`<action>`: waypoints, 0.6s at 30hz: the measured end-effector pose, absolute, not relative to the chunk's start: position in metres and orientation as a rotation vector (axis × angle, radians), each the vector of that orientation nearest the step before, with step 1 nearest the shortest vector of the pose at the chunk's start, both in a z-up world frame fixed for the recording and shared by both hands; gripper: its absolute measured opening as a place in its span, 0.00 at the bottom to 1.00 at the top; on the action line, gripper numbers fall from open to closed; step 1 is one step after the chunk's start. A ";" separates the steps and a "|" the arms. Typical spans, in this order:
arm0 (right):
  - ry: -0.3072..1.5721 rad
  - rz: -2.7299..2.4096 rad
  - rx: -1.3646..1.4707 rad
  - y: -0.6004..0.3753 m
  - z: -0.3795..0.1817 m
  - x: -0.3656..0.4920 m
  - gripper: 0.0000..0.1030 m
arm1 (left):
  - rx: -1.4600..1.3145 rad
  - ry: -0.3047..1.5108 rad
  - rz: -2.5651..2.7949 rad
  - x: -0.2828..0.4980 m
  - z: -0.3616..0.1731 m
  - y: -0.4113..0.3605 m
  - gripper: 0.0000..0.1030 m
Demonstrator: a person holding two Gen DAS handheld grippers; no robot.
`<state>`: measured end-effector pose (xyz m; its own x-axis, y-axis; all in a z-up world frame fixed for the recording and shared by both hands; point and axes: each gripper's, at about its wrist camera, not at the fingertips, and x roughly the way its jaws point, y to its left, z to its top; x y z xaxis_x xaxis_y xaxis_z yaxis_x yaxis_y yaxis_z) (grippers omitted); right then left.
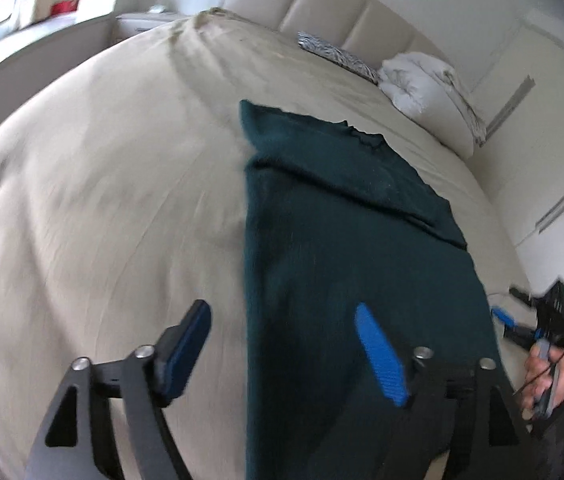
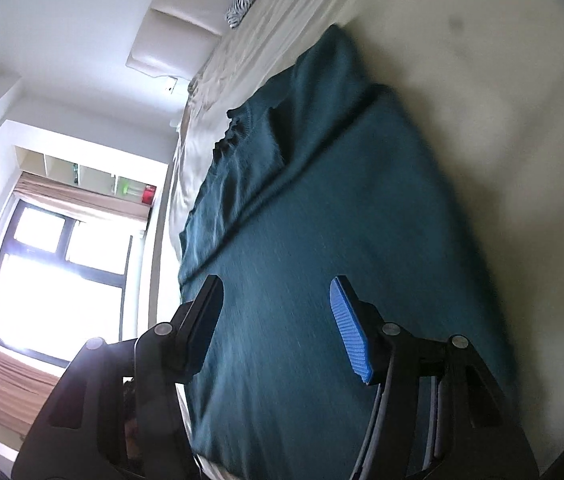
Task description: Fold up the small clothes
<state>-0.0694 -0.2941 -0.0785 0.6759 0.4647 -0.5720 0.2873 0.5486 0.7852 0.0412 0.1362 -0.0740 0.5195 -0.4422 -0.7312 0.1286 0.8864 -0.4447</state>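
A dark teal knit garment [image 1: 333, 240] lies flat on the beige bed, its sides folded in to a long strip, neckline at the far end. It also shows in the right wrist view [image 2: 321, 208]. My left gripper [image 1: 282, 344] is open and empty, hovering over the garment's near left edge. My right gripper [image 2: 278, 320] is open and empty, just above the near end of the garment. The right gripper, held in a hand, also shows at the right edge of the left wrist view [image 1: 521, 320].
The beige bed sheet [image 1: 102, 200] spreads wide to the left. A white bundled duvet [image 1: 425, 80] and a zebra-print pillow [image 1: 333, 52] lie by the padded headboard [image 1: 321, 0]. A bright window [image 2: 54, 272] is beside the bed.
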 end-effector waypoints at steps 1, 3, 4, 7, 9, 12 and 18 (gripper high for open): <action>0.866 0.095 0.994 -0.294 -0.077 -0.087 0.58 | -0.376 0.987 -0.352 0.034 -0.077 0.138 0.78; 0.883 0.061 0.962 -0.293 -0.077 -0.114 0.60 | -0.400 1.025 -0.365 0.013 -0.086 0.143 0.78; 0.889 0.054 0.954 -0.294 -0.077 -0.124 0.60 | -0.400 1.038 -0.362 0.003 -0.089 0.144 0.78; 0.891 0.023 0.943 -0.301 -0.076 -0.158 0.60 | -0.443 1.097 -0.351 -0.021 -0.103 0.151 0.78; 0.892 -0.012 0.937 -0.305 -0.078 -0.175 0.60 | -0.451 1.113 -0.334 -0.032 -0.109 0.155 0.77; 0.898 -0.047 0.950 -0.318 -0.084 -0.199 0.60 | -0.450 1.121 -0.352 -0.040 -0.110 0.154 0.76; 0.927 -0.077 0.962 -0.325 -0.090 -0.217 0.60 | -0.412 1.158 -0.364 -0.040 -0.113 0.149 0.67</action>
<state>-0.2171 -0.3248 -0.0897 0.6282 0.3270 -0.7060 0.4394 0.5997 0.6688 -0.0397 0.1491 -0.1130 0.3592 -0.4796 -0.8006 0.0649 0.8686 -0.4913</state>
